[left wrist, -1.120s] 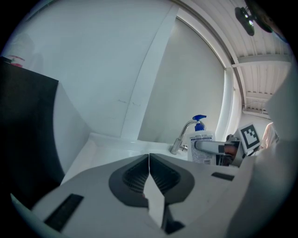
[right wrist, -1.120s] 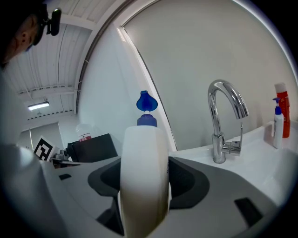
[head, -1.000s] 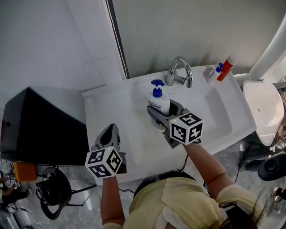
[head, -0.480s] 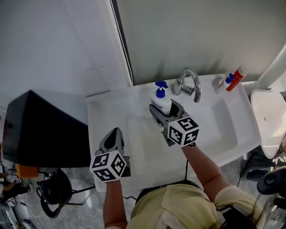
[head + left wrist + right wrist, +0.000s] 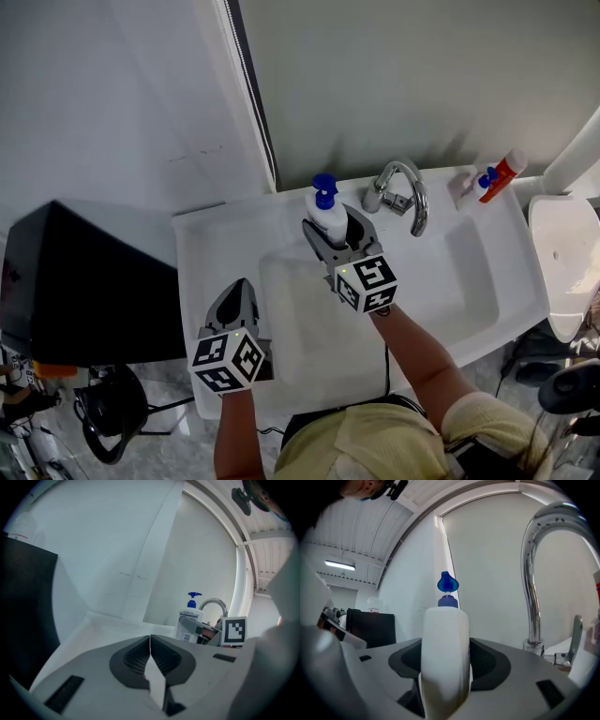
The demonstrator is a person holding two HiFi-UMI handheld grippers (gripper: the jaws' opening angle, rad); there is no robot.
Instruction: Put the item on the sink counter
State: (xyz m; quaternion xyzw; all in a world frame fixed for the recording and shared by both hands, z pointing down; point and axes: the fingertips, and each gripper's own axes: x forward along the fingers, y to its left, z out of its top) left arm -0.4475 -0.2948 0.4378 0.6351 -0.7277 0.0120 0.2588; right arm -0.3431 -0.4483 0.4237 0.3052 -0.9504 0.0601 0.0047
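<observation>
A white pump bottle with a blue pump head (image 5: 325, 213) stands upright between the jaws of my right gripper (image 5: 336, 231), which is shut on it. The bottle (image 5: 446, 653) fills the middle of the right gripper view, and it also shows as the bottle (image 5: 189, 622) in the left gripper view. It is held at the back rim of the white sink counter (image 5: 225, 234), just left of the chrome tap (image 5: 403, 190). My left gripper (image 5: 234, 302) is shut with nothing in it, over the counter's front left part.
A sink basin (image 5: 300, 300) lies below the right gripper. A red and white tube and a small blue-capped bottle (image 5: 495, 176) stand at the counter's back right corner. A black box (image 5: 84, 281) sits left of the counter, a white toilet (image 5: 572, 253) to the right.
My right gripper has carried the pump bottle back and slightly left, toward the wall beside the tap. The left gripper has stayed in much the same place.
</observation>
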